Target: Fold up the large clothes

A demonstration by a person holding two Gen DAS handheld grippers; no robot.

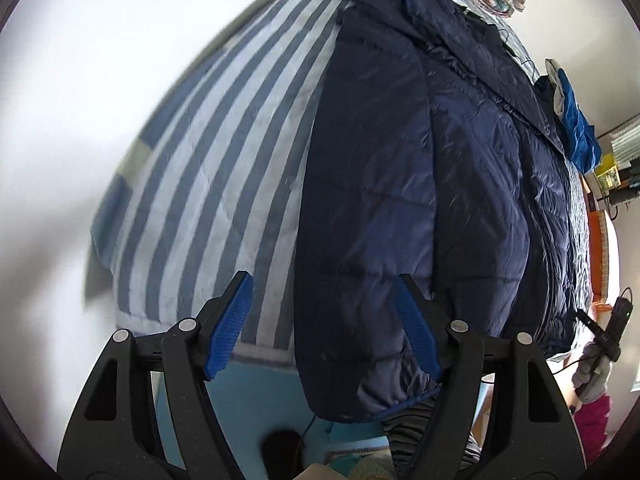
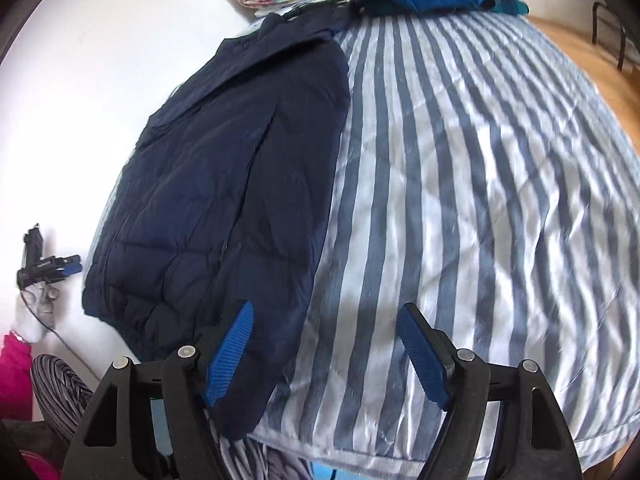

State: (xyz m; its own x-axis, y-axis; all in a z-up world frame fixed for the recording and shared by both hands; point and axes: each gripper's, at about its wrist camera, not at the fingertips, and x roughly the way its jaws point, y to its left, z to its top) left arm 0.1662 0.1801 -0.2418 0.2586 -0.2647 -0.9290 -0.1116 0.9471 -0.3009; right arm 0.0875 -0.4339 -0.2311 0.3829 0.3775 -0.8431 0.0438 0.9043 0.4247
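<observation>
Striped bed, navy puffer jacket folded lengthwise.
Both tongs, left and right, spread empty; next likely grip the hem.

The right hand-held gripper hangs spread over a navy jacket on the striped bedspread.

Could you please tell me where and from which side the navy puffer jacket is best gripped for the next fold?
Probably the hem corner of the navy puffer jacket that overhangs the near edge of the striped bedspread. Come from below the bed edge with the open left gripper: only there can the jaws close around the fabric.
</observation>
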